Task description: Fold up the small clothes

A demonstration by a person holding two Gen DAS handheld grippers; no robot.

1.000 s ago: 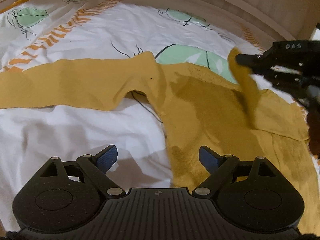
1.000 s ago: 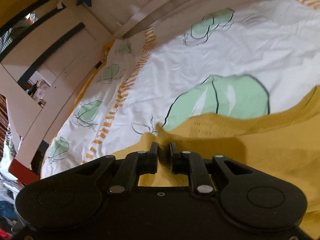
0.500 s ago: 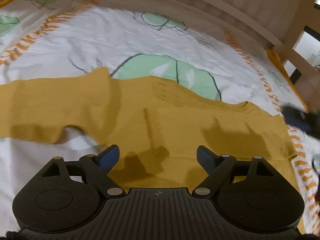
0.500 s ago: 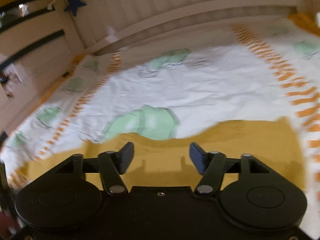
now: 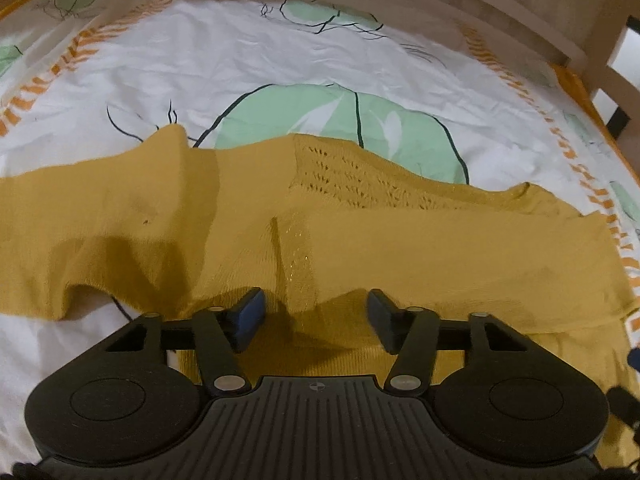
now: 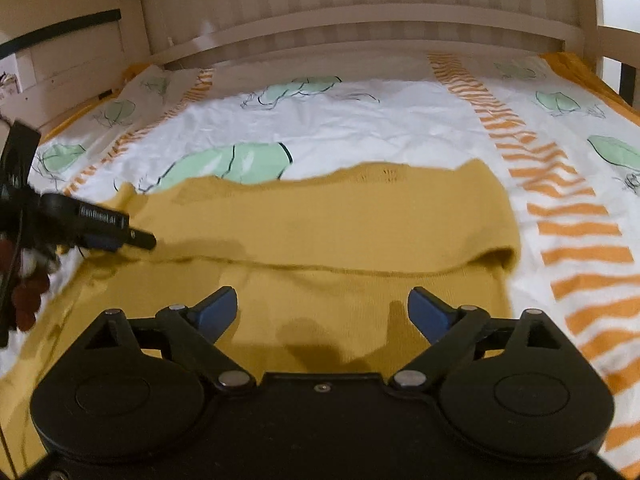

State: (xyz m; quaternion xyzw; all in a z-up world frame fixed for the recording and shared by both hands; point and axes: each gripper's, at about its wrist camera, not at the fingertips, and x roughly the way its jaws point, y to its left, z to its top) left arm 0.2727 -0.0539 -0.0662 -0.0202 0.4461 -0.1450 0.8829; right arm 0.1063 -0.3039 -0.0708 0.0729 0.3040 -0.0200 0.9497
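Note:
A mustard-yellow knitted sweater [image 5: 360, 248] lies spread on the bed, one sleeve stretching off to the left [image 5: 80, 216] and the other folded across the body [image 6: 340, 220]. My left gripper [image 5: 316, 312] hovers low over the sweater's body near the left armpit. Its jaws are closing, with a low ridge of fabric between them, and the pads are not pressing on it. In the right wrist view the left gripper [image 6: 100, 228] shows at the left edge. My right gripper [image 6: 322, 308] is over the sweater's lower body, its jaws opening with nothing held.
The bed sheet [image 5: 280, 52] is white with green leaf prints and orange stripes. A slatted wooden headboard [image 6: 360, 24] runs along the far side, with a bed rail [image 5: 616, 68] at the right. A dark red cuff [image 6: 24, 296] shows at the left.
My right gripper has let go of the sleeve it carried, opened wide and swung right. The sleeve now lies folded across the body. My left gripper has moved over the sweater and its jaws have narrowed.

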